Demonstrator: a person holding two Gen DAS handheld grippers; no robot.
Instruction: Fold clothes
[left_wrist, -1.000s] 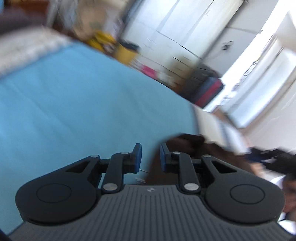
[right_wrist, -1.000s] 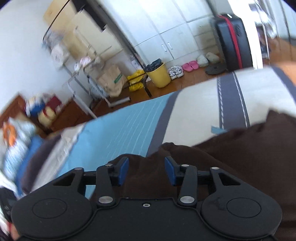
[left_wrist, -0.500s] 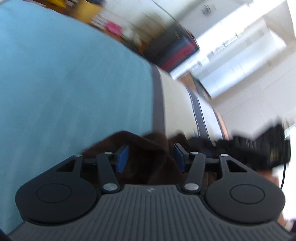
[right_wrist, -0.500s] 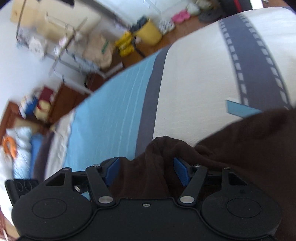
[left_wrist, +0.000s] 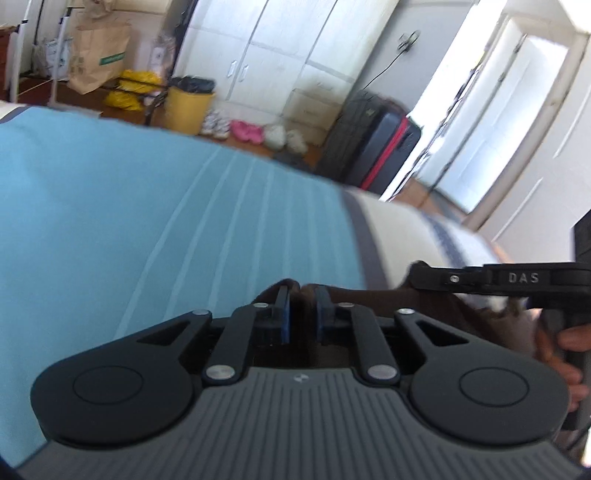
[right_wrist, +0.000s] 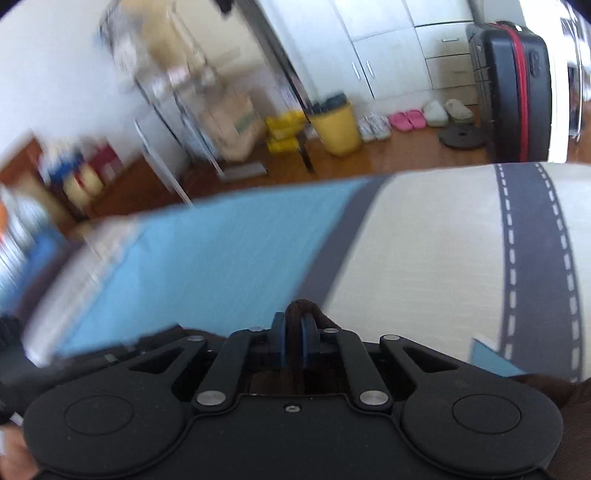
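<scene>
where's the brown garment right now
The brown garment lies at the near edge of the bed, one bunched fold pinched in the right tongs and another in the left tongs, over the blue-to-cream border.

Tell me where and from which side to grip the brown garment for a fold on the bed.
Grip the brown garment at its bunched upper edge, coming from the near side, angled down over the bed. That edge rises in ridges thin enough to pinch. The left gripper and right gripper have just been closing on such ridges, spaced apart along it.

Bright daylight from the glass door (left_wrist: 491, 110), overexposed there, motion blur on shelves (right_wrist: 166, 85), fisheye bending at edges, soft focus
</scene>
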